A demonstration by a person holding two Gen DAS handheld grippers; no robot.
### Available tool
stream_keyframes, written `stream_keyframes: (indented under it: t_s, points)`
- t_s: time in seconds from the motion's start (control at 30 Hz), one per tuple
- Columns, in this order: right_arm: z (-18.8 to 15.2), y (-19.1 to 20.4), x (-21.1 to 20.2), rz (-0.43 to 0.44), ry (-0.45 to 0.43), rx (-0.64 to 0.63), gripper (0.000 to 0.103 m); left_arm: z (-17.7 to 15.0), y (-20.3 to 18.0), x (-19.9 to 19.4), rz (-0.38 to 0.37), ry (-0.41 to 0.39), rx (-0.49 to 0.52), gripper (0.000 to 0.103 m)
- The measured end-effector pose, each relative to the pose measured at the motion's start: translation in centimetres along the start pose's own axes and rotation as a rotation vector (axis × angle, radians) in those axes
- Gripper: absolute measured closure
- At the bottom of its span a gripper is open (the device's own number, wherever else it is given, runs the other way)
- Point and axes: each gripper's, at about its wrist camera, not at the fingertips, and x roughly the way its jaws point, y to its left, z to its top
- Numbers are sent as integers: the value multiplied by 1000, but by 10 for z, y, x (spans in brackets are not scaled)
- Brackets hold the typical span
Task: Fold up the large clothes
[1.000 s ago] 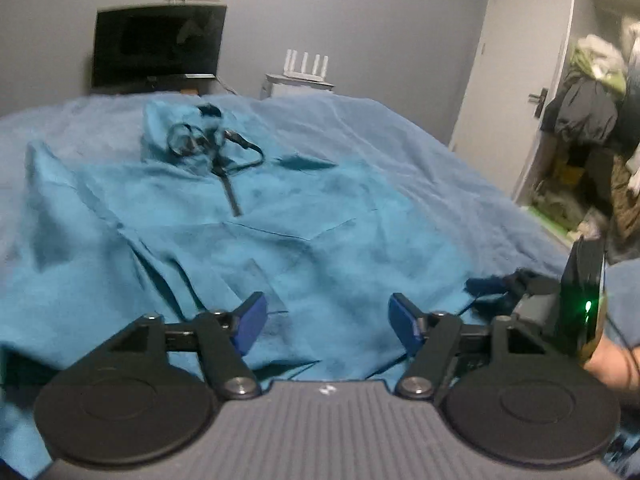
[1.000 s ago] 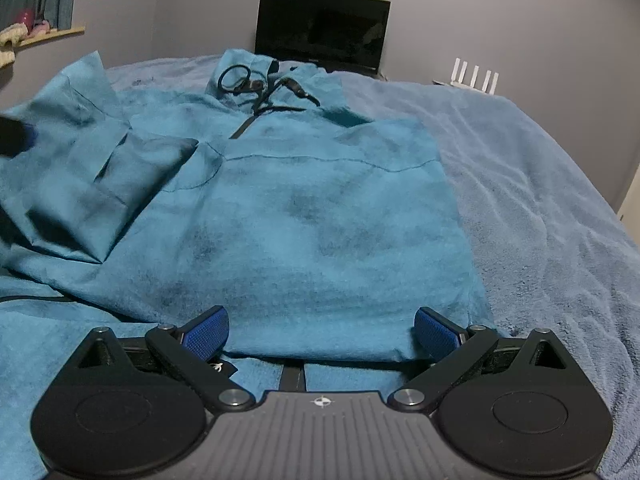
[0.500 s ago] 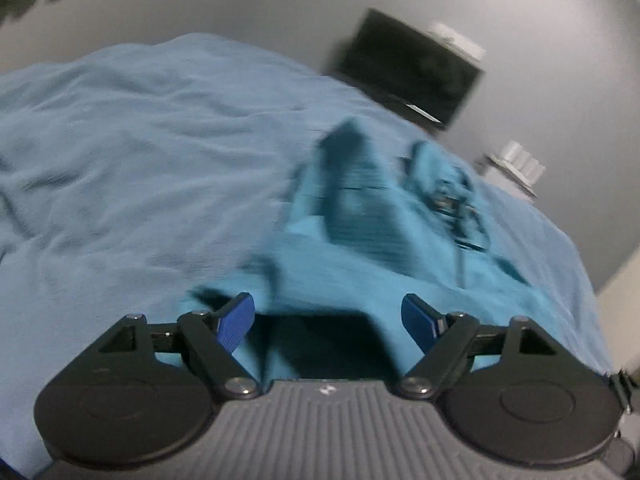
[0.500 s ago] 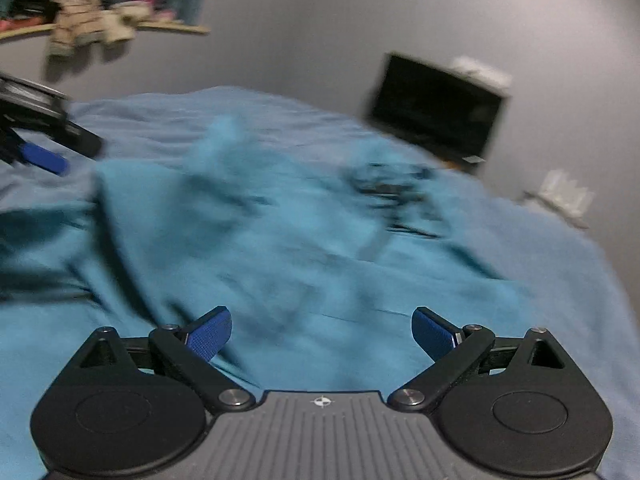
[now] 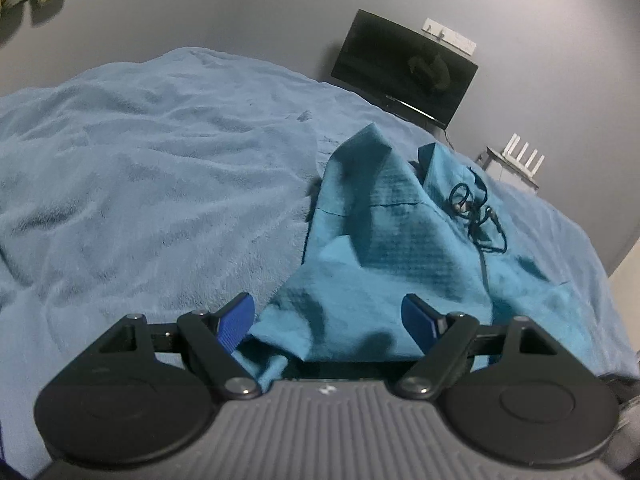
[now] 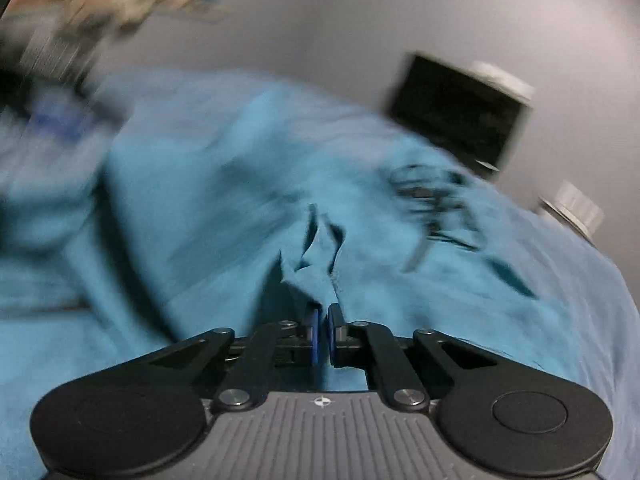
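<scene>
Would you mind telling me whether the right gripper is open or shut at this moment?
Shut: the right gripper has its blue pads nearly together, pinching a bunched fold of the teal garment between them.

Right gripper (image 6: pixel 321 330) low in the middle, blue pads pinched tight on a bunched fold of the teal hoodie (image 6: pixel 256 216). Hoodie spread over the blue blanket (image 6: pixel 592 320). Black screen (image 6: pixel 456 120) behind (all very blurry).

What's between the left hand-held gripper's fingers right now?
In the left wrist view, the teal garment's edge lies between the open left hand-held gripper's fingers, unpinched.
</scene>
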Motion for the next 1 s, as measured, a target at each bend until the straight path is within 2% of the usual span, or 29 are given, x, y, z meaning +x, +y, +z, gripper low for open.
stream_keyframes:
  t_s: [0.1, 0.2, 0.3, 0.37, 0.43, 0.57, 0.6, 0.63, 0.7, 0.73, 0.8, 0.87, 0.9, 1.0]
  points:
    - [-10, -56, -21, -83, -38, 217, 98, -2, -1, 7, 45, 7, 41, 23]
    - [-34, -109, -33, -175, -19, 429, 98, -7, -5, 16, 107, 33, 91, 23]
    - [-64, -139, -32, -256, 45, 554, 98, -12, -9, 22, 132, 70, 115, 23]
    - [-82, -153, -26, -274, 89, 629, 98, -15, -13, 25, 143, 83, 131, 23]
    - [-93, -161, -22, -263, 96, 675, 98, -18, -17, 27, 153, 100, 155, 23]
    - [-101, -168, -24, -245, 71, 677, 96, -27, -24, 35, 189, 139, 214, 23]
    - [-101, -169, -25, -257, 72, 675, 90, -30, -25, 38, 202, 151, 230, 23]
    - [-101, -169, -26, -281, 72, 672, 71, -32, -26, 41, 217, 159, 242, 23]
    - [-98, -167, -42, -340, 49, 670, 52, -34, -26, 40, 233, 151, 241, 23]
    - [-96, -167, -45, -363, 24, 658, 48, -33, -28, 36, 227, 125, 239, 23]
    - [-90, -167, -50, -393, -19, 606, 47, -29, -35, 23, 186, 46, 250, 23]
    - [-81, -165, -50, -355, -45, 549, 47, -27, -46, 12, 108, -34, 264, 23]
    - [-78, -162, -47, -310, -45, 526, 45, -28, -52, 9, 55, -55, 281, 23]
    - [-68, -146, -26, -201, -8, 438, 43, -40, -79, 18, -51, -25, 411, 23]
